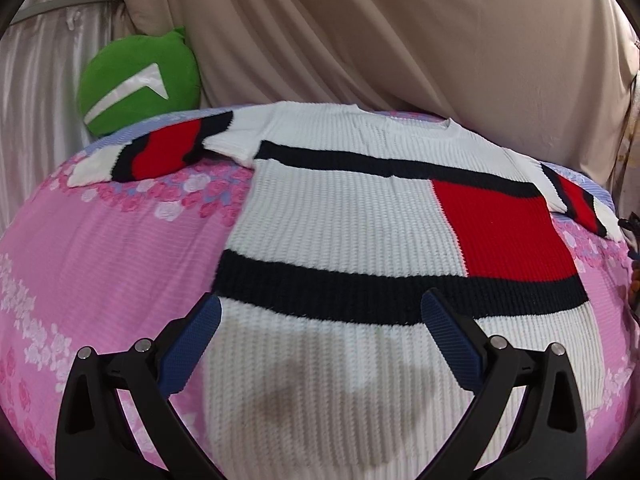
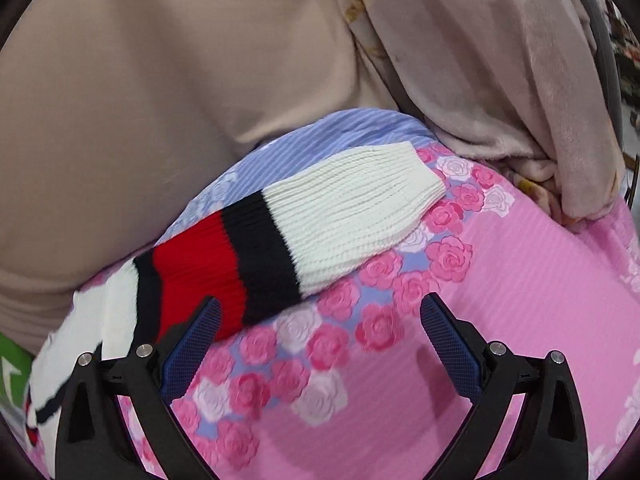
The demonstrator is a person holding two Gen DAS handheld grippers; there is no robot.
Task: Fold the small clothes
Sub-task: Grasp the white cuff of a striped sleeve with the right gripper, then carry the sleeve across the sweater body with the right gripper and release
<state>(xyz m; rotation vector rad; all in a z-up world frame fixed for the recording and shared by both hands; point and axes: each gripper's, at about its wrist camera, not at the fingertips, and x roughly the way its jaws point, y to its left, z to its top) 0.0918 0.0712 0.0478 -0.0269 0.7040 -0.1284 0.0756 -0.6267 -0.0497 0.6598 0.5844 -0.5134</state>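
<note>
A white knit sweater [image 1: 340, 216] with navy bands and a red block lies flat on a pink rose-print bedsheet [image 1: 100, 248], both sleeves spread outward. My left gripper [image 1: 320, 320] hovers open over the sweater's lower hem, nothing between its blue pads. In the right wrist view, one sleeve [image 2: 304, 232] with white cuff, navy and red stripes lies across the sheet [image 2: 520, 280]. My right gripper [image 2: 320, 320] is open just below that sleeve, its left fingertip [image 2: 200, 332] overlapping the sleeve's striped part.
A green round cushion [image 1: 140, 80] rests at the bed's back left. Beige draped fabric [image 1: 400, 40] backs the bed. A floral fleece blanket [image 2: 500, 80] hangs at the right edge in the right wrist view.
</note>
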